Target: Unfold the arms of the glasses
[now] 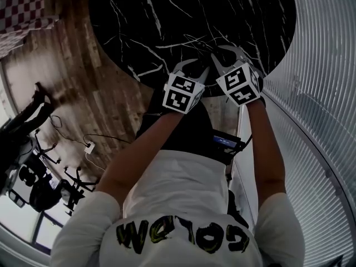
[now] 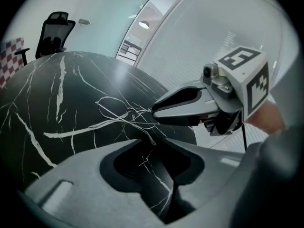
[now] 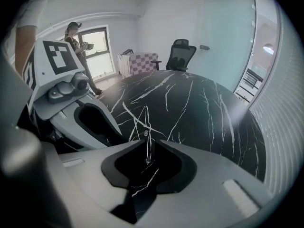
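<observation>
Both jaws stand released: our left gripper and right gripper hang side by side over the near edge of the round black marble table, with wood floor to the left and a ribbed wall to the right. We cannot read our shirt's yellow lettering. Thin wire glasses lie on the table at the right jaw tips.

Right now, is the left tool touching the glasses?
Cannot tell. In the left gripper view the left tool stands open, with the thin wire glasses just past its tips; the wire blends into the white veins of the table, hiding any gap.
</observation>
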`<state>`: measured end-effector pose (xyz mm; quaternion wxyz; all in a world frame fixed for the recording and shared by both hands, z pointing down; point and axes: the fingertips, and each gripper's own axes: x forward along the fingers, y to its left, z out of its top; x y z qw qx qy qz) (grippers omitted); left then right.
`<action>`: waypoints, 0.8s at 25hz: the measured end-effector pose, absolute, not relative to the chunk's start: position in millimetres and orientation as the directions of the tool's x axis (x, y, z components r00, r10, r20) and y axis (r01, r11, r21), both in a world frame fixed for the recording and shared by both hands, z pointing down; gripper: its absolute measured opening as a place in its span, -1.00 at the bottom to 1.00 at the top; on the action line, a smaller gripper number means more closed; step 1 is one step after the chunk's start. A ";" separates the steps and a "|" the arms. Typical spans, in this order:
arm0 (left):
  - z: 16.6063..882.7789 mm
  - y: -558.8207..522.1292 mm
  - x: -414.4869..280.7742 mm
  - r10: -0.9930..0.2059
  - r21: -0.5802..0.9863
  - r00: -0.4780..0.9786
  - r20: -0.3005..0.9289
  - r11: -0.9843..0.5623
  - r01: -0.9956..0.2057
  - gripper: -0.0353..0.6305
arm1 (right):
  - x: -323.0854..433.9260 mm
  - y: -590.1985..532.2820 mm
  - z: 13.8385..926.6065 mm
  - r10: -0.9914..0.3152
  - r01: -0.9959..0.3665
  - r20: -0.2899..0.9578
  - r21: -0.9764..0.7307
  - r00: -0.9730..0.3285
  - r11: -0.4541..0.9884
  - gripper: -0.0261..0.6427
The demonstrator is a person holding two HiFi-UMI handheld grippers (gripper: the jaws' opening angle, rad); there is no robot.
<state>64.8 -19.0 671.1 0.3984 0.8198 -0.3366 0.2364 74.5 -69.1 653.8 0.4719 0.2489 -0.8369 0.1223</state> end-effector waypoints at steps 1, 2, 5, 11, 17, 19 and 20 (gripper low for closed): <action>674.0 -18.7 66.4 -0.361 0.503 0.661 0.657 -0.443 -0.742 -0.53 | 74.9 -68.8 655.7 -0.300 -0.532 0.851 0.029 -0.430 0.846 -0.74; 676.7 -18.2 67.9 -0.359 0.509 0.660 0.659 -0.432 -0.744 -0.52 | 75.3 -68.2 657.3 -0.299 -0.533 0.852 0.027 -0.431 0.846 -0.74; 684.0 -18.8 70.7 -0.359 0.516 0.653 0.667 -0.410 -0.752 -0.52 | 75.5 -66.4 660.9 -0.296 -0.533 0.852 0.023 -0.433 0.846 -0.75; 691.8 -23.2 72.1 -0.357 0.532 0.648 0.673 -0.375 -0.759 -0.52 | 72.8 -66.0 662.9 -0.300 -0.526 0.851 0.032 -0.432 0.850 -0.83; 691.5 -28.3 76.9 -0.363 0.536 0.650 0.667 -0.373 -0.758 -0.52 | 74.4 -66.1 666.1 -0.311 -0.518 0.851 0.055 -0.422 0.853 -0.89; 692.6 -30.1 77.7 -0.365 0.534 0.648 0.669 -0.370 -0.760 -0.52 | 74.9 -65.9 667.0 -0.314 -0.516 0.851 0.061 -0.420 0.854 -0.90; 693.3 -30.5 78.1 -0.364 0.534 0.646 0.670 -0.368 -0.761 -0.53 | 75.0 -65.7 667.4 -0.315 -0.516 0.851 0.062 -0.420 0.854 -0.90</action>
